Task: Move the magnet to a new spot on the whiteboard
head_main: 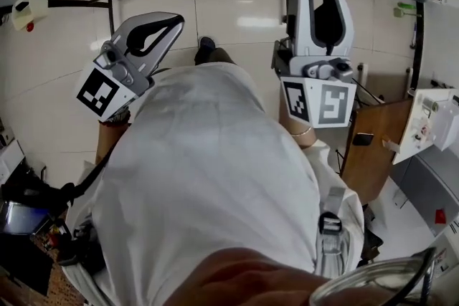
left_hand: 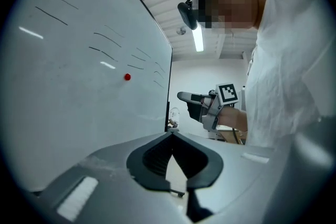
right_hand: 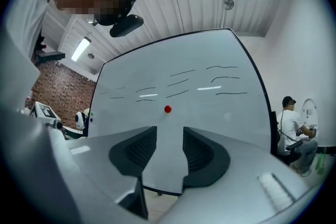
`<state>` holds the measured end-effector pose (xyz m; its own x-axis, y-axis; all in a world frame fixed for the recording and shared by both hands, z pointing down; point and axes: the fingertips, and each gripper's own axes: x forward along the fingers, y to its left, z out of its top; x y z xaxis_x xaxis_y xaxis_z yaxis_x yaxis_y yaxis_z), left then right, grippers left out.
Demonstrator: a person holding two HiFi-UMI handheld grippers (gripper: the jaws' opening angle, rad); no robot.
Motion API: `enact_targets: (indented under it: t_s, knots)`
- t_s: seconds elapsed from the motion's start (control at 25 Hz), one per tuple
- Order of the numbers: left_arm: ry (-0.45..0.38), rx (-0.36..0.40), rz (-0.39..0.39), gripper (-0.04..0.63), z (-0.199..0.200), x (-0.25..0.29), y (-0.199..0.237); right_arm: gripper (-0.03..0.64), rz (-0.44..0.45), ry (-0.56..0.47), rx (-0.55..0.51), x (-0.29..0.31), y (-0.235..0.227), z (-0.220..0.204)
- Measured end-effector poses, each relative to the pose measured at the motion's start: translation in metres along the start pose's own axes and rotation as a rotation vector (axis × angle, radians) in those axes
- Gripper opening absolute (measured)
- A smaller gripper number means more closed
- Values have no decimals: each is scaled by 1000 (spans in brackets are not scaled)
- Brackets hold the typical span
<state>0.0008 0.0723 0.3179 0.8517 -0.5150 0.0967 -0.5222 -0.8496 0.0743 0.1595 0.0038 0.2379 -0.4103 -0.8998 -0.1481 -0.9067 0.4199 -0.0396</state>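
Left gripper (left_hand: 170,136) has its jaws closed tip to tip, with nothing between them. The right gripper (right_hand: 169,132) has its jaws apart and empty. Only the two gripper views show the whiteboard (right_hand: 226,107). The red magnet (right_hand: 167,109) sticks to it below some dark strokes, in line with the gap between the right jaws and well apart from them. The head view shows neither board nor magnet, only both grippers raised beside the person's white shirt (head_main: 215,175) over a tiled floor (head_main: 64,97).

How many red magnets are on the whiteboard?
1: the red magnet sits near the middle of the whiteboard, just below the drawn lines. Fingers of the right gripper hide the board's lower part.
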Motion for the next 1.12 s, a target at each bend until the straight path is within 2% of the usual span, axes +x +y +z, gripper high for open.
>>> enact_targets:
  t_s: [0.12,0.24,0.4,0.52,0.68,0.92,1.12]
  knots:
    - [-26,10,-19,0,2,-8,-9,150,-28,-8,34,-11,1,-2]
    - [-23,-3,-7,0,-8,-33,-13,149,-3,-31,76,-14,21,5]
    - [-18,-25,58,0,-9,-92,-24,147,96,-36,67,-16,81,26]
    - [-12,-40,110,0,-21,-134,-31,144,159,-18,73,-21,132,21]
    - [-18,-41,118,0,-32,-182,-47,138,205,45,32,-40,196,7]
    - [-35,-76,65,0,-47,-222,-76,137,226,140,-68,-92,248,-4]
    - [-15,-81,-39,0,-46,-222,-100,137,209,166,-110,-128,266,8]
